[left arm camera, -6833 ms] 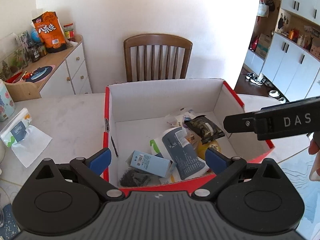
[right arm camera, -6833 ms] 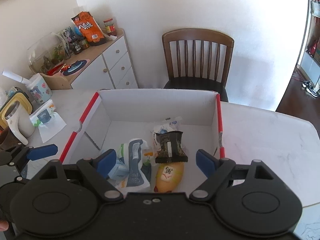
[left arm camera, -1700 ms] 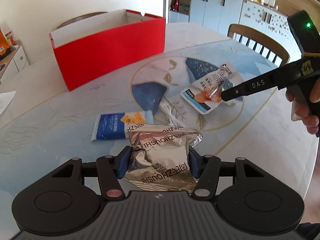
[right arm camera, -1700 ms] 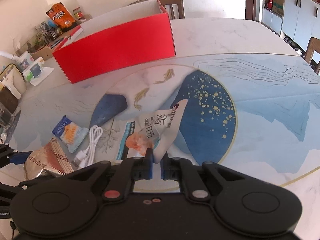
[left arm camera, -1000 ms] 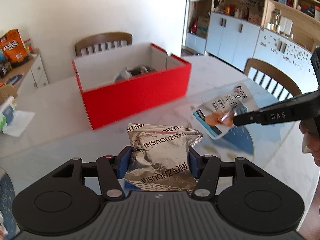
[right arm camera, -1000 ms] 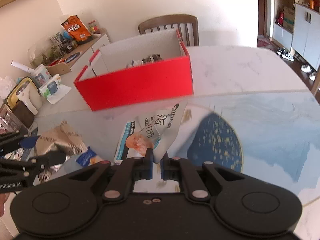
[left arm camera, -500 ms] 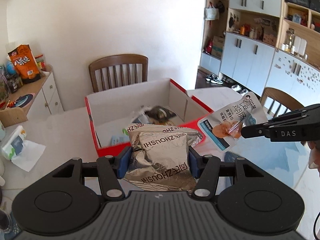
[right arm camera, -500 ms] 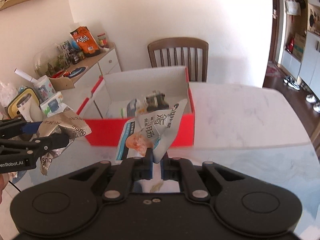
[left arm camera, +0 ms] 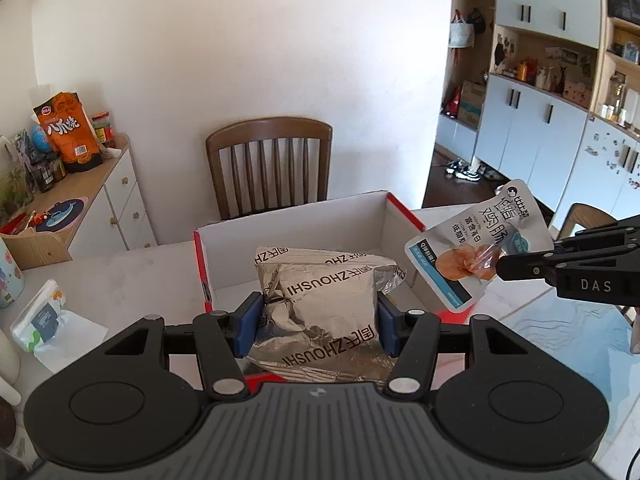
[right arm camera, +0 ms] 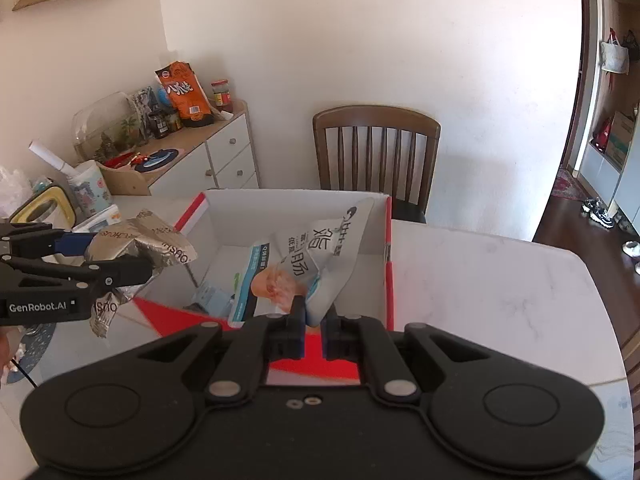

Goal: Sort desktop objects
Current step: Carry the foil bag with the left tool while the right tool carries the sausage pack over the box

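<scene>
Silver foil bag [left arm camera: 320,312] clamped between left gripper [left arm camera: 318,322] pads, red box [left arm camera: 404,212] opening at 12 o'clock, directly beneath. Right gripper [right arm camera: 314,320] pinched tight on white chicken pouch [right arm camera: 304,264], box also at 12; both equally near.

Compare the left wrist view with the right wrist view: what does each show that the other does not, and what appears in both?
Only the left wrist view shows the blue-grey cupboards and a second chair. Only the right wrist view shows the glass bowl and items lying inside the box. Both show the red box, the silver foil packet clamped in the left gripper, the white pouch pinched in the right gripper, and the wooden chair.
</scene>
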A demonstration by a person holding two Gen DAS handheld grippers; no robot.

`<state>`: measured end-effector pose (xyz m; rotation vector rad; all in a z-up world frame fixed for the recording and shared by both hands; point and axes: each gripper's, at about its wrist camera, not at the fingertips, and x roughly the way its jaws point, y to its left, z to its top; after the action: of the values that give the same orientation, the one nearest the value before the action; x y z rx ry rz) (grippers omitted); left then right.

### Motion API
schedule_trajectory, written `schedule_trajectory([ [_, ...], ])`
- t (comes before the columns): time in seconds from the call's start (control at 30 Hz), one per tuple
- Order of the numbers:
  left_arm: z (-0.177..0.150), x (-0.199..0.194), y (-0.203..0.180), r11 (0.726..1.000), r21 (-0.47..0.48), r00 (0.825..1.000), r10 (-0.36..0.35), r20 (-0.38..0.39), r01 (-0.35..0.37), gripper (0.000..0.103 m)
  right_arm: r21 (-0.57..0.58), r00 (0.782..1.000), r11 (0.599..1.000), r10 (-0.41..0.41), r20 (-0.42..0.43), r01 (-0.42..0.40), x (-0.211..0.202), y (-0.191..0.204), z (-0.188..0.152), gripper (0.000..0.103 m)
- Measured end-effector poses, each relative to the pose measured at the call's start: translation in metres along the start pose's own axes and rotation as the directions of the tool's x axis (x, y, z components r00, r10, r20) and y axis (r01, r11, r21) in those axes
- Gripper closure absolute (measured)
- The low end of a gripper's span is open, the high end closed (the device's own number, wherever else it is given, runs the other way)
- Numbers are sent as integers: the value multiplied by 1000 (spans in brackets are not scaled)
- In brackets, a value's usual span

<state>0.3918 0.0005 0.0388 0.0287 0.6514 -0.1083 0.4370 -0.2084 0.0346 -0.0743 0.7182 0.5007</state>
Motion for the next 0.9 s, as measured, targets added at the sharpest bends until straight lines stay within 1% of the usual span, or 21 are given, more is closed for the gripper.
schedule_trajectory([
  [0.3, 17, 49, 7, 999, -5, 997, 54, -60, -54, 46, -16, 999, 1000, -13, -33, 13, 40, -6, 14, 96],
  [0.6, 22, 91, 15, 996, -6, 989, 88, -118, -90, 46, -32, 997, 999, -11, -71, 9, 70, -6, 14, 96],
  [0.9, 22, 129, 24, 993, 10, 977, 116, -179, -116, 46, -69, 991, 997, -41, -129, 32, 97, 3, 10, 96],
])
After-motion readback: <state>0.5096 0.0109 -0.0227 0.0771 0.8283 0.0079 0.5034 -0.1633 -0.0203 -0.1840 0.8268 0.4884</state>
